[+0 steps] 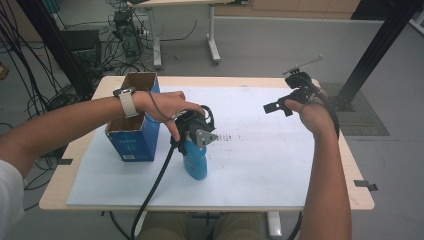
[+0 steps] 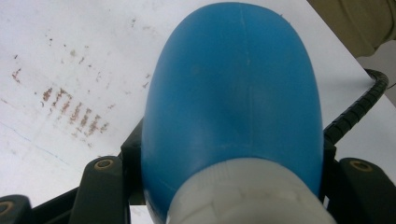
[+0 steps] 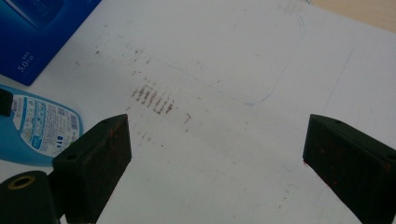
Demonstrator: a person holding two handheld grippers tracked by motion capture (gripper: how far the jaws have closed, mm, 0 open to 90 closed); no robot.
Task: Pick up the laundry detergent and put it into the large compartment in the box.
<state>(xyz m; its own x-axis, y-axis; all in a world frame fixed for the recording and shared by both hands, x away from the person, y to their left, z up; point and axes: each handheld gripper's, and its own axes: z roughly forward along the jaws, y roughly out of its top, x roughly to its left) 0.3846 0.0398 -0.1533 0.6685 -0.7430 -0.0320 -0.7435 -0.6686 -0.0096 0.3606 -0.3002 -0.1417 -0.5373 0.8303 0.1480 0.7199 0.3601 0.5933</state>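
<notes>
While the left gripper (image 1: 196, 131) is clamped on the upper part of the blue plastic bottle (image 1: 195, 161) standing on the white sheet (image 1: 260, 160) just beside the open blue carton (image 1: 134, 131), the right gripper (image 1: 287, 102) hovers well apart, jaws wide and empty. One bottle, one carton. Its smooth, rounded shell looks slippery and probably light, so gripping near the white cap (image 2: 250, 193) seems safest.
</notes>
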